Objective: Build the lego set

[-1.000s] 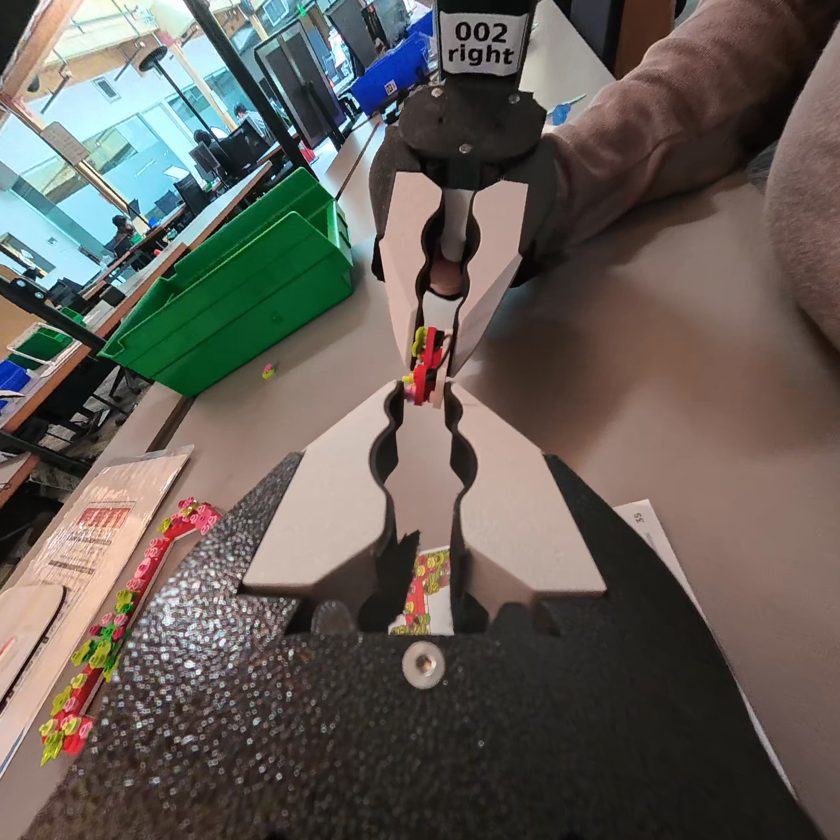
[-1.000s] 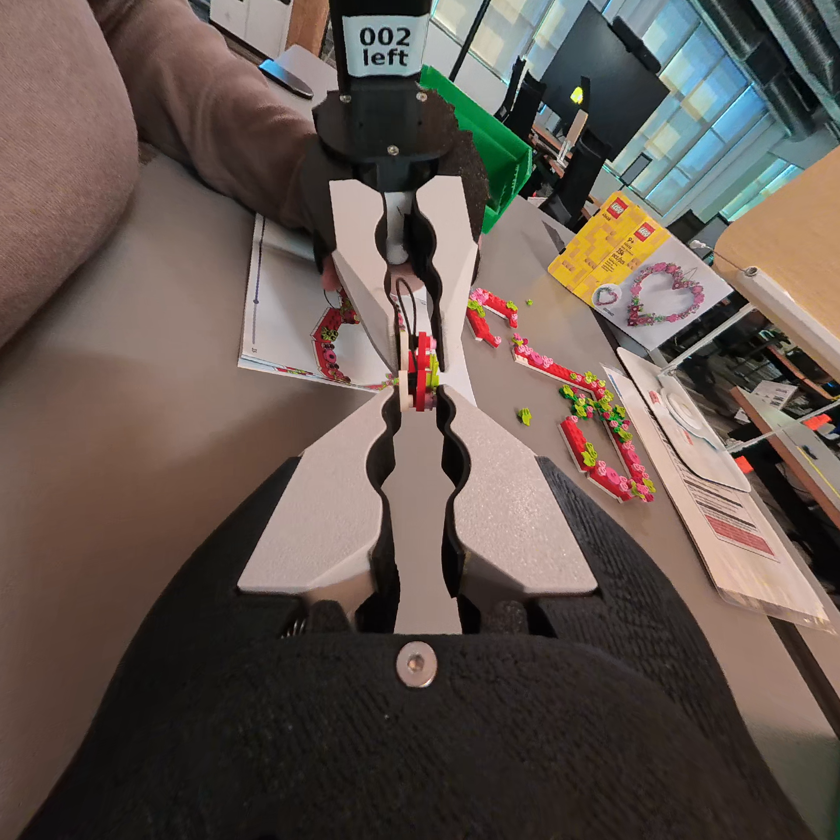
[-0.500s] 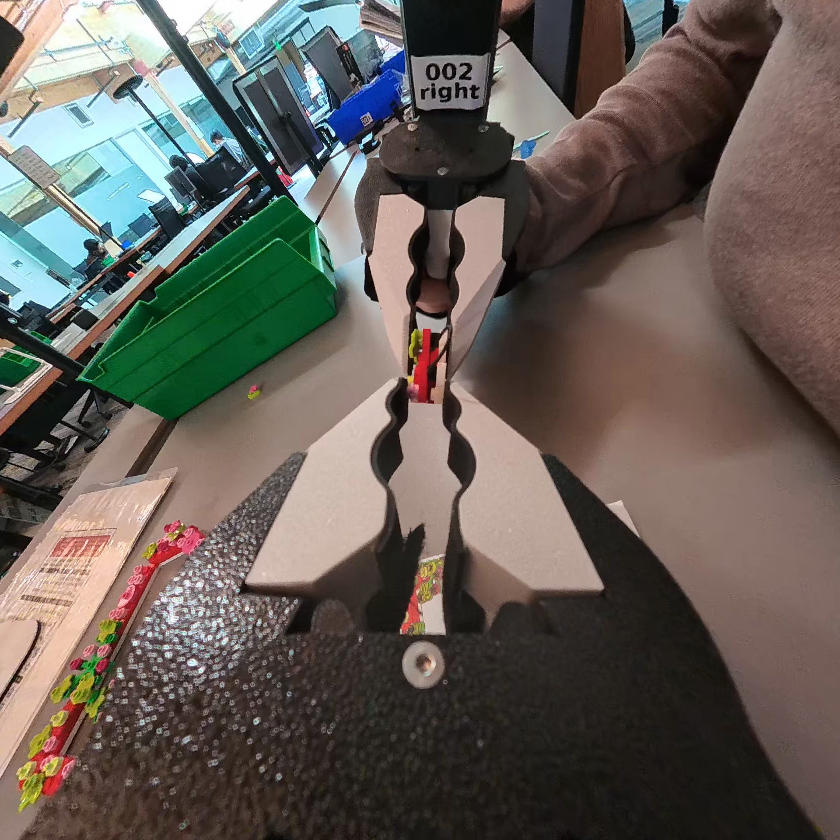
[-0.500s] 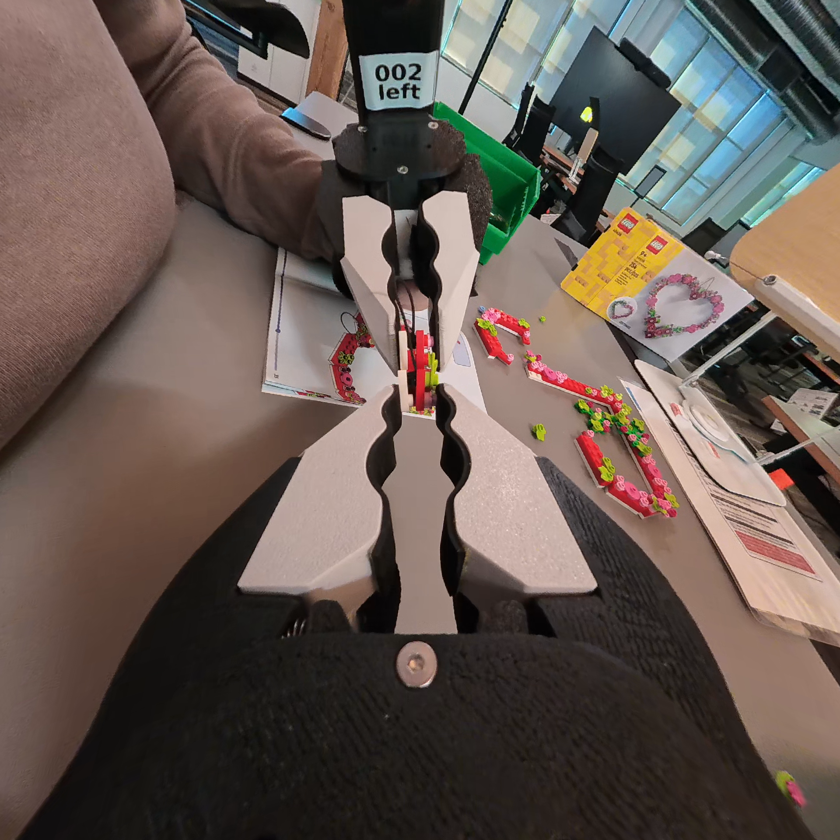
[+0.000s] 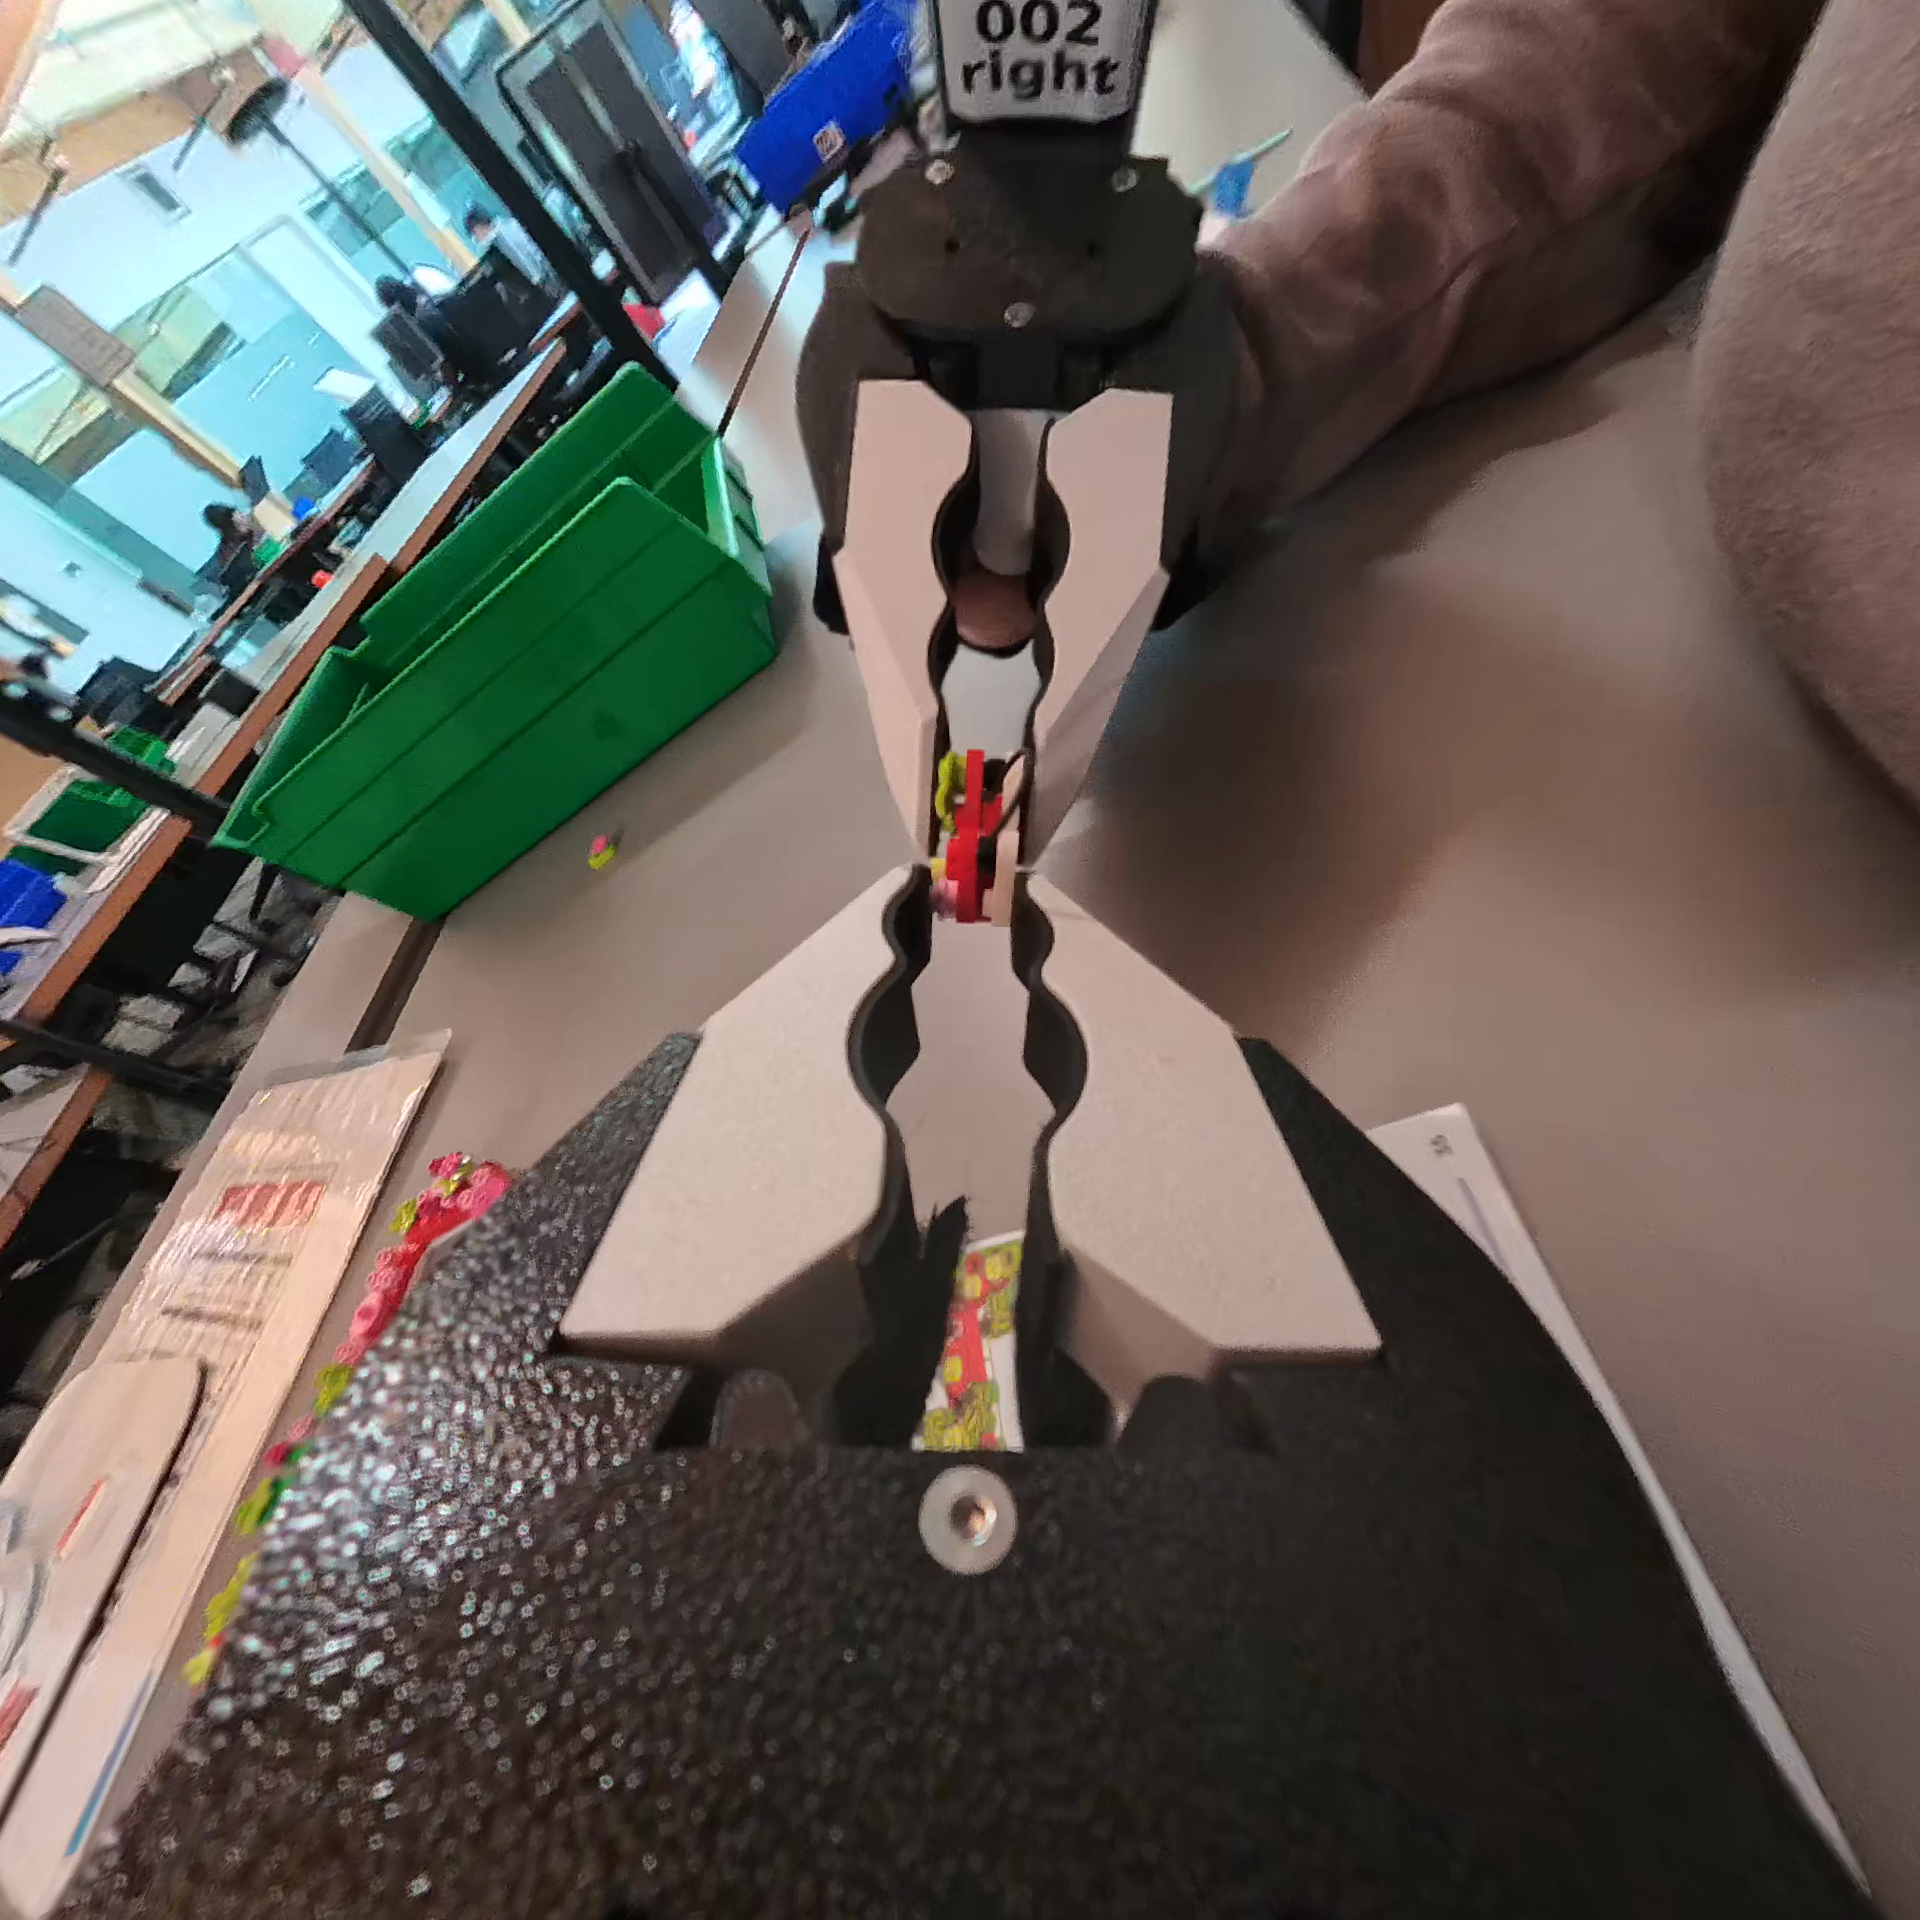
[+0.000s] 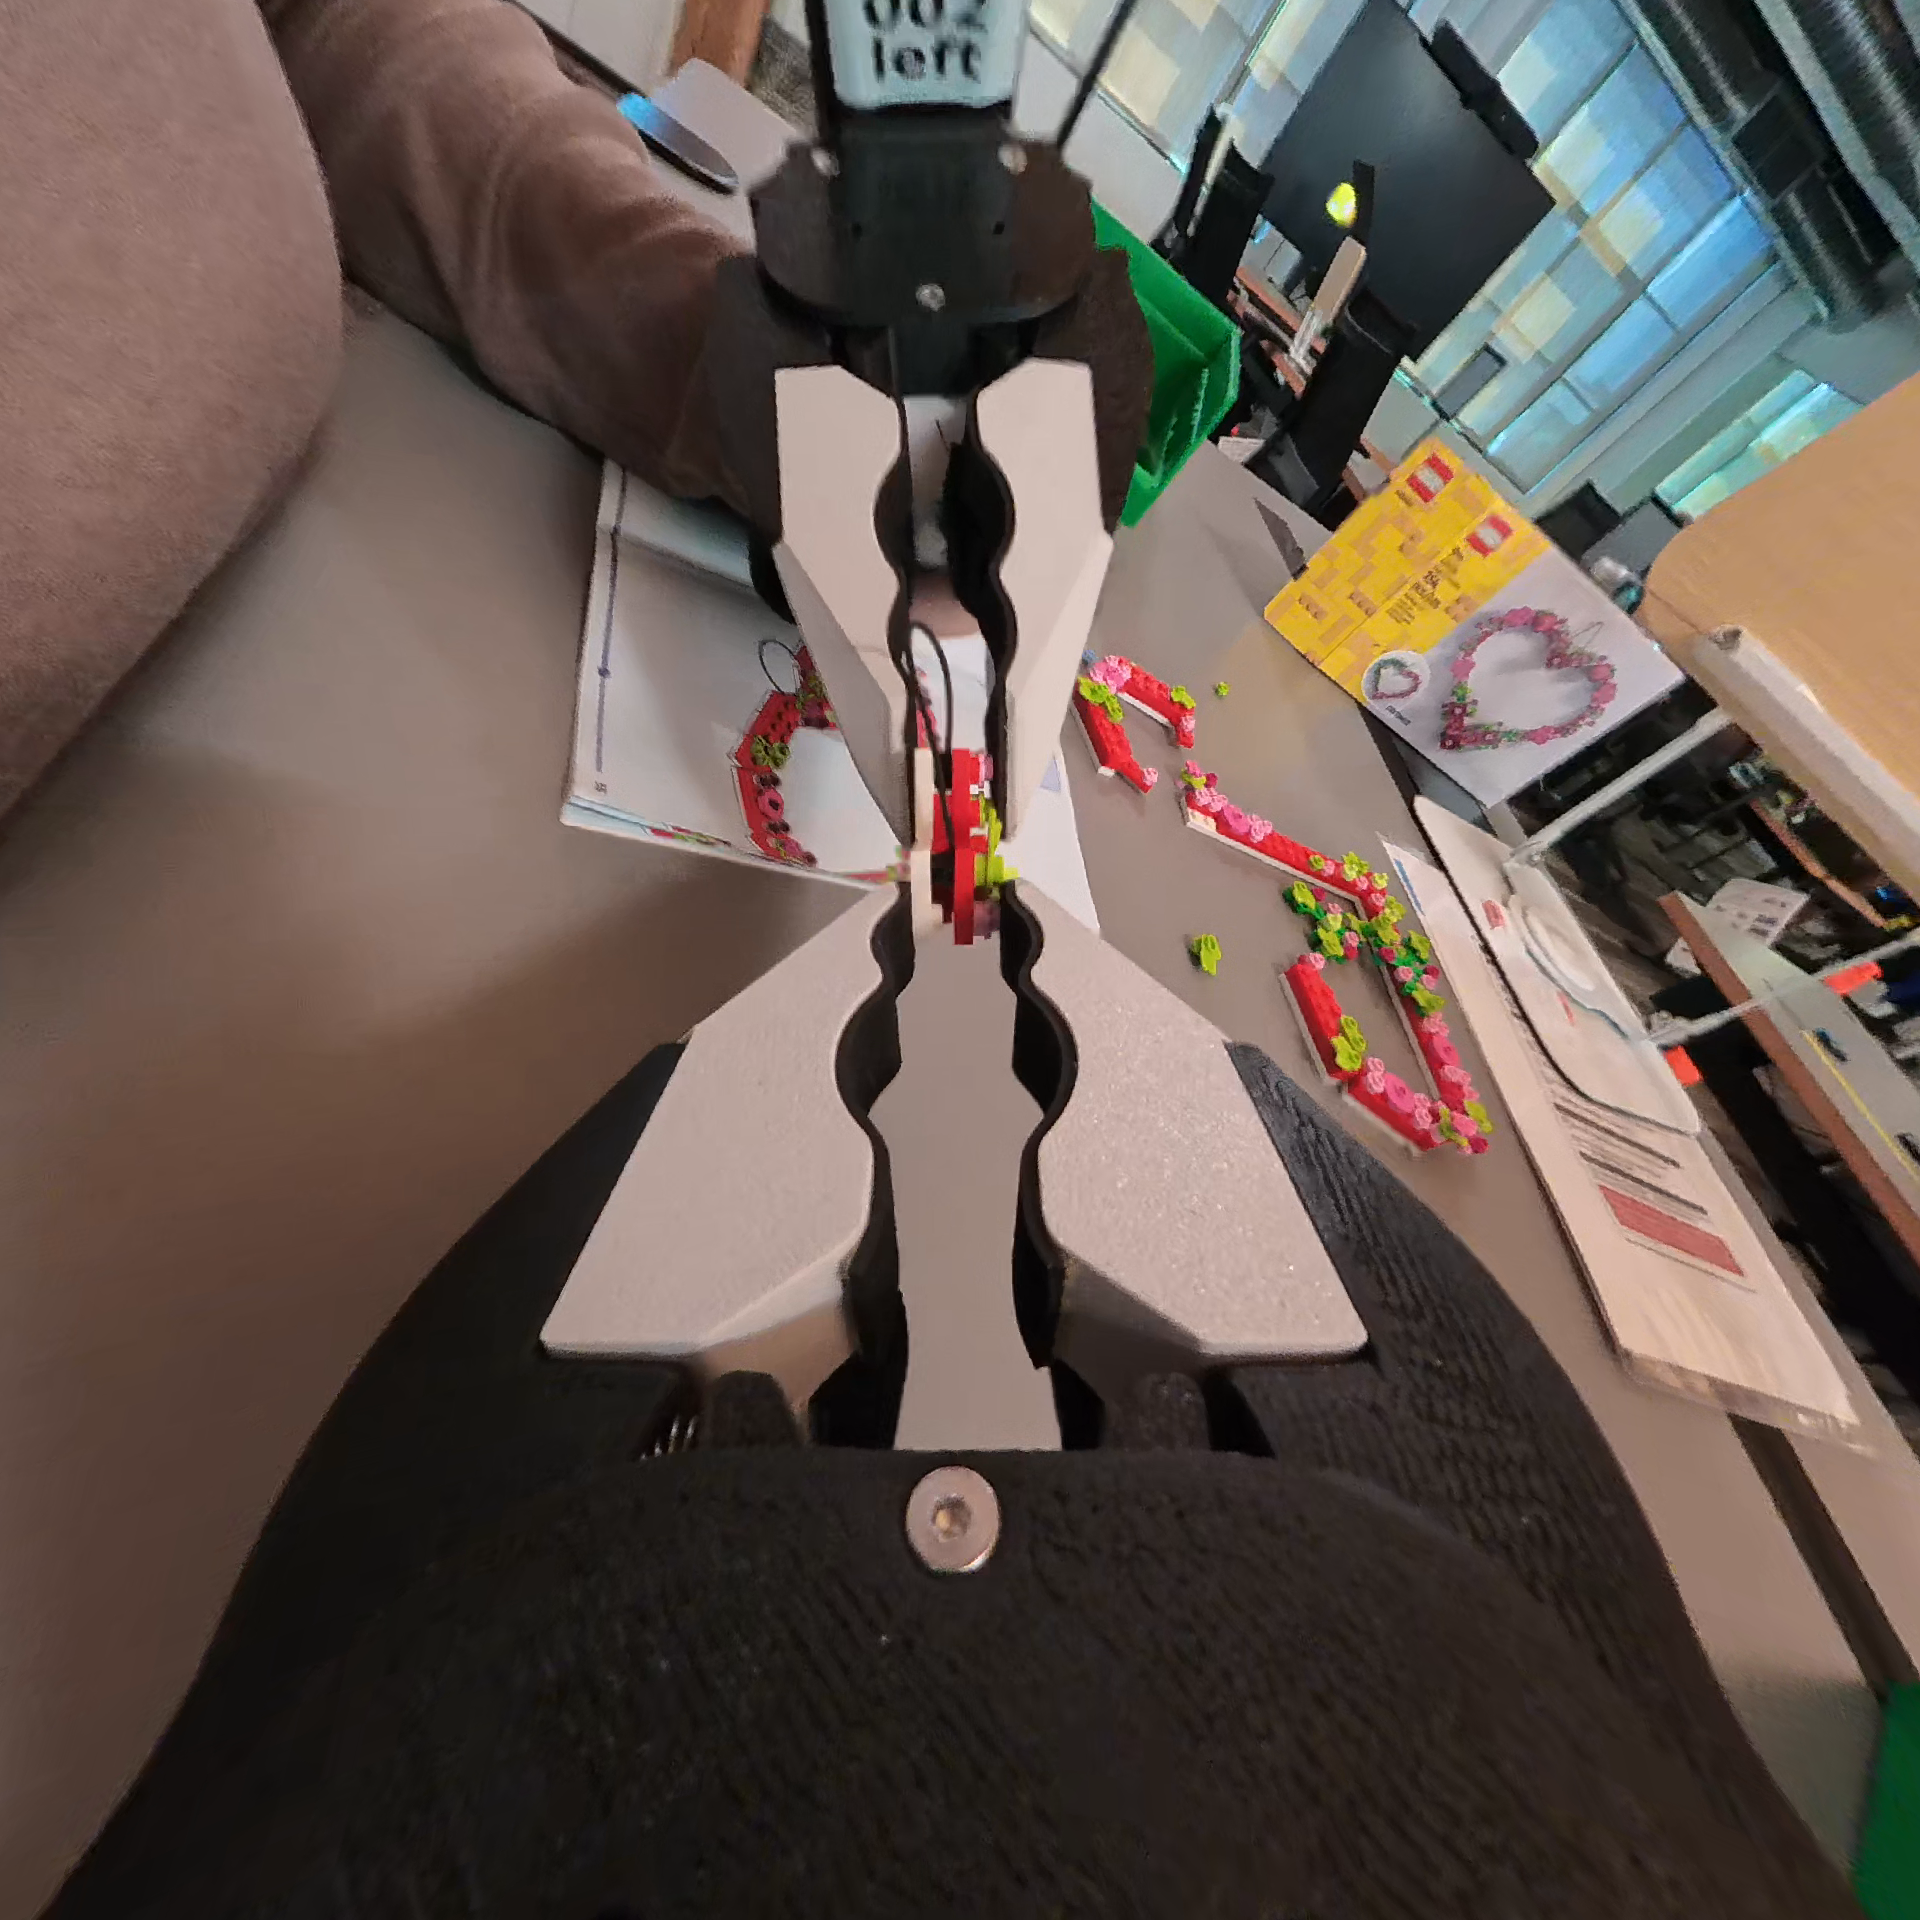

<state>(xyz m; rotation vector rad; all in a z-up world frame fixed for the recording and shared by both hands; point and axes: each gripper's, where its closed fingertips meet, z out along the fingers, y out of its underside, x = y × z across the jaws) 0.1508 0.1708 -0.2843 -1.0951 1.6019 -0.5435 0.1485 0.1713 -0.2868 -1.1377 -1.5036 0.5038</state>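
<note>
A small red lego segment [image 5: 971, 844] with green and pink flowers and a black cord loop is held above the table between both grippers, which meet tip to tip. My left gripper [image 5: 966, 896] is shut on its near end. In the left wrist view the right gripper [image 5: 977, 805] grips its far end. In the right wrist view the segment [image 6: 964, 831] sits between my right gripper [image 6: 956, 906] and the left gripper [image 6: 951, 800] opposite. Several flowered red heart segments [image 6: 1377, 1023] lie on the table at the right.
The open instruction booklet [image 6: 665, 665] lies under the left gripper. A yellow set box [image 6: 1449, 582] and a plastic-sleeved sheet [image 6: 1662, 1205] are at the right. Green bins [image 5: 520, 675] stand at the far left. A loose green piece [image 6: 1205, 951] lies near the segments. A person's brown sleeve [image 5: 1455, 260] holds each gripper.
Both grippers have stayed clamped tip to tip on the red segment. The pair has shifted slightly over the table, and both views are now a little blurred.
</note>
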